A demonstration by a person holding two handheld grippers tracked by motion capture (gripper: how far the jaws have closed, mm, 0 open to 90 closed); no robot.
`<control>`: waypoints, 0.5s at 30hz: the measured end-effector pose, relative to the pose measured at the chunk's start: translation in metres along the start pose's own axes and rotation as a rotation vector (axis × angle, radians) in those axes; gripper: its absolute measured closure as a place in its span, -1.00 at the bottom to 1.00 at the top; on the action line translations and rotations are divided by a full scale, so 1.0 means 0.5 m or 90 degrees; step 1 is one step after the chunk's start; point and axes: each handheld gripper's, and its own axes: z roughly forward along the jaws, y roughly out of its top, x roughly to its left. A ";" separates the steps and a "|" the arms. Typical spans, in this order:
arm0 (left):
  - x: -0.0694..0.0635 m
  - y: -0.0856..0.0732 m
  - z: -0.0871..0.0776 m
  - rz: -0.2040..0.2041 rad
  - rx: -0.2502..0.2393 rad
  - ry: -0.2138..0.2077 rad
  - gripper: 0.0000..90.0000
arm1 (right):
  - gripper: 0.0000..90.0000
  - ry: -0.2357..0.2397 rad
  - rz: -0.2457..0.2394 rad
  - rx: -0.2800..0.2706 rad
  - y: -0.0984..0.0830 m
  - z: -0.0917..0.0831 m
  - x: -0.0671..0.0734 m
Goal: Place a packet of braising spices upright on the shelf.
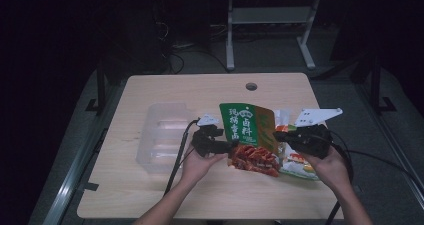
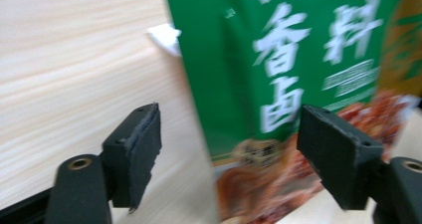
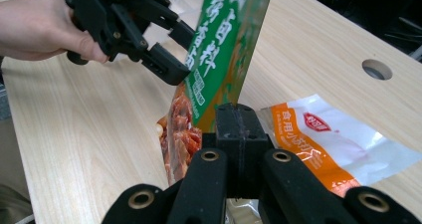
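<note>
Wide pale counter [image 1: 150,195], clear tray [image 1: 162,135] at left. Over its middle hangs the green seasoning pouch [image 1: 248,135], red food printed low, standing on edge. The right claw [image 3: 238,129] pinches its edge shut; the left claw [image 1: 231,147] gapes around it, pads not pressing. One-sided hold: the pouch could swing or slip onto the orange-white packet [image 3: 323,139].

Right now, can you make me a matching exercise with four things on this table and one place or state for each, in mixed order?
Things:
1. green packet
2. orange and white packet
3. clear plastic tray
4. left gripper

Places or states:
a. lying flat on the table
b. jaws open around a packet edge
c. clamped in the right gripper
d. at the table's left part

Pairs: 1-c, 2-a, 3-d, 4-b
</note>
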 end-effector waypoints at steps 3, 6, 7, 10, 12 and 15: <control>-0.001 0.003 0.008 0.000 0.005 -0.042 -0.24 | 1.00 0.004 0.005 -0.002 -0.006 0.001 -0.003; -0.003 0.003 0.006 0.005 0.005 -0.037 -0.10 | 1.00 0.018 0.014 -0.004 -0.012 0.004 -0.012; -0.001 0.002 0.001 0.008 -0.001 -0.039 -0.02 | 1.00 0.021 0.021 -0.002 -0.014 0.004 -0.013; -0.003 -0.002 -0.004 0.015 -0.007 -0.040 0.14 | 1.00 0.045 0.044 0.000 -0.026 0.011 -0.025; -0.006 -0.007 -0.006 0.029 -0.003 -0.035 0.29 | 0.99 0.055 0.057 0.012 -0.034 0.021 -0.031; -0.005 -0.016 -0.004 0.033 0.005 -0.033 0.45 | 0.96 0.069 0.072 0.036 -0.048 0.044 -0.040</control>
